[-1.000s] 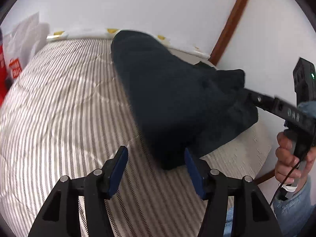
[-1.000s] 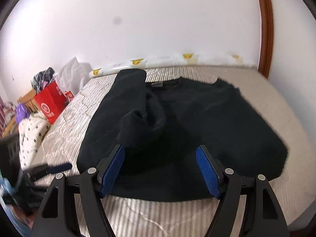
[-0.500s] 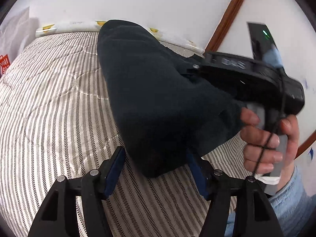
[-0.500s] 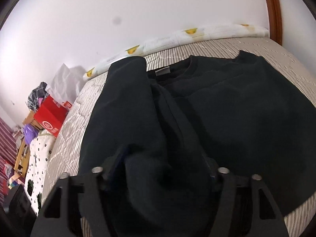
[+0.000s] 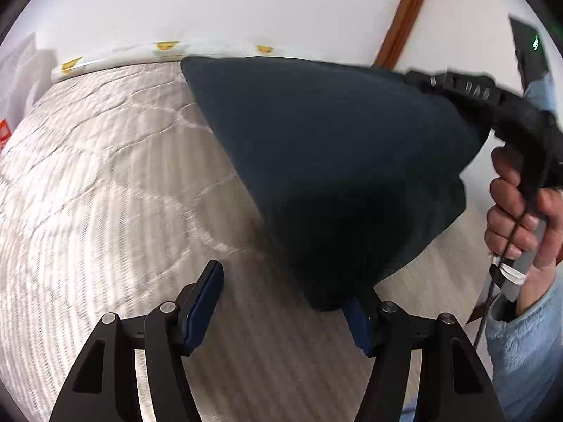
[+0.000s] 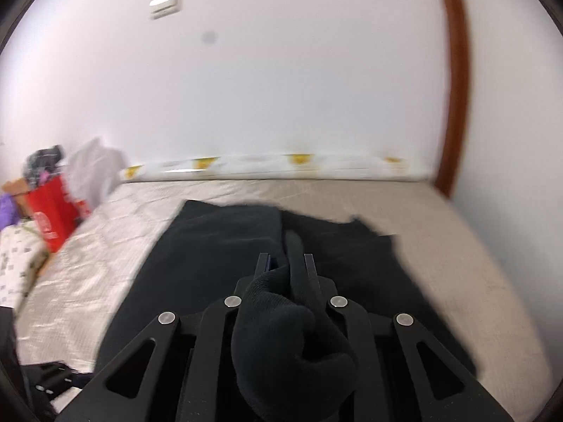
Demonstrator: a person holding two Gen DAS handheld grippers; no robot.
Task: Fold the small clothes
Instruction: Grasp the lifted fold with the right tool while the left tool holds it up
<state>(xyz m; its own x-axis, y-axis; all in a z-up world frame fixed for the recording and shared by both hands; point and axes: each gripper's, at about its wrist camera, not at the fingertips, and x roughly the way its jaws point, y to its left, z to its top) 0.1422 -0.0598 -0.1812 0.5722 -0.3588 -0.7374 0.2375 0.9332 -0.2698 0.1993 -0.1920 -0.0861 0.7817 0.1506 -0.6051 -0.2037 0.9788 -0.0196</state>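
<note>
Nearest the right wrist camera, the right tool [image 6: 284, 263] has its black fingers drawn close together and closing on a bunched fold of the dark navy knitted sweater [image 6: 218, 246], which spills back over the tool's frame toward the lens. Beyond the fingertips the rest of that sweater lies spread on the bed [image 6: 457, 246], a mattress under a pale striped quilted cover, with part of the garment folded over itself down the middle. Further left, off the bed's edge, stand a red paper bag [image 6: 49, 218] and a white plastic bag [image 6: 95, 168]. At the far end a rolled white pad with yellow marks [image 6: 274, 165] lies along the foot of the white wall [image 6: 281, 70], and a brown wooden door frame [image 6: 457, 88] rises at the right.

From the left wrist camera, the left tool [image 5: 281, 302] has its blue-padded fingers standing well apart, with nothing between them. The sweater's lowest hanging corner reaches down just in front of its right finger; whether cloth and pad touch cannot be told. Above, the sweater is lifted off the cover into a taut sloping sheet, held up at its upper right edge by the right tool. A hand [image 5: 520, 218] in a light blue fleece sleeve [image 5: 527, 351] grips that tool's handle at the right.
</note>
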